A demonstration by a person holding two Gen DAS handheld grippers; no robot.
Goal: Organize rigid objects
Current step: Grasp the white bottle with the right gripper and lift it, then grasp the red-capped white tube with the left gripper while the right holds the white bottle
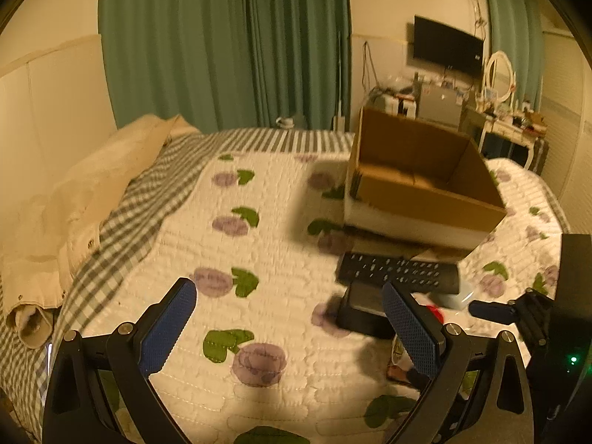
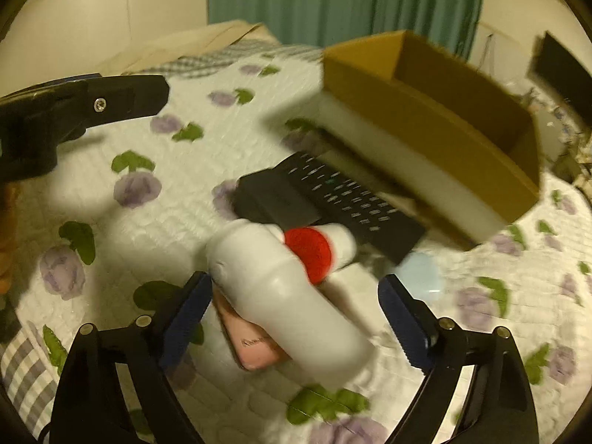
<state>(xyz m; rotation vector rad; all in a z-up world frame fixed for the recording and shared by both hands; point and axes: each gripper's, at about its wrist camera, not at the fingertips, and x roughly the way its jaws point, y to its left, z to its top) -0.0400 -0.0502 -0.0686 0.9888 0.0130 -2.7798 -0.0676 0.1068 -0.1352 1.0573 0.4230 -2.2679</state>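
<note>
— Two grippers are seen over a quilted bedspread printed with purple flowers and green leaves. What is found furthest left?

— A cream jacket is laid along the left edge of the bed, on a grey checked sheet. Green curtains are hung behind.

— And the left gripper?

— Its jaws are held wide apart above bare quilt; nothing is caught between the blue pads.

— What is set to the right of that?

— A small heap of objects is gathered just in front of the cardboard box, which is seen open on top, with nothing visible inside. A black remote control is laid nearest the box, partly over a flat black item whose kind cannot be told. Nearer the camera, a large white bottle is laid on its side, with a smaller white container with a red cap touching it and a pink packet tucked beneath. A pale blue object is glimpsed just right of the heap, too blurred to be named.

— And the right gripper?

— Its jaws are spread to either side of the white bottle. The left pad is seen just beside the bottle's end; whether it is touched cannot be told, and the right pad is held clear. No grip is shown.
</note>
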